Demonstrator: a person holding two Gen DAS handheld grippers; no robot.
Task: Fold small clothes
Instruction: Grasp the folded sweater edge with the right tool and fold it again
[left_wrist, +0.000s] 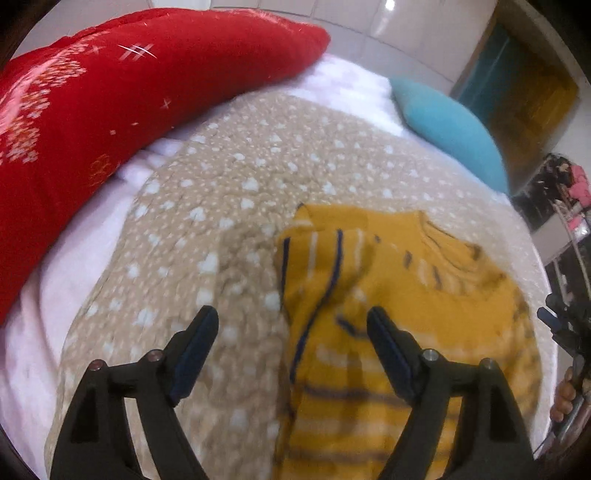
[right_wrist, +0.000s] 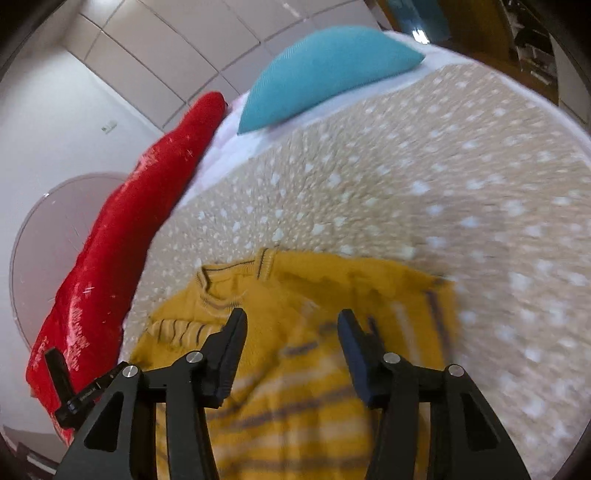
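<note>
A small mustard-yellow knit sweater (left_wrist: 388, 280) with white and dark stripes lies on the beige spotted blanket (left_wrist: 221, 229). Its left edge is folded over, with a sleeve across the body. My left gripper (left_wrist: 291, 314) hangs open over that left edge, one finger above the blanket and the other above the sweater, with nothing between them. In the right wrist view the same sweater (right_wrist: 314, 288) lies collar up and left. My right gripper (right_wrist: 291, 317) stands open above its chest and grips nothing. The right gripper's body also shows at the left wrist view's right edge.
A red quilt (left_wrist: 110, 110) lies along the bed's far left side, and a teal pillow (left_wrist: 450, 133) sits at the head. White sheet (left_wrist: 48, 332) shows around the blanket. A doorway and clutter lie beyond the bed on the right. A hand (left_wrist: 563, 402) shows at the right rim.
</note>
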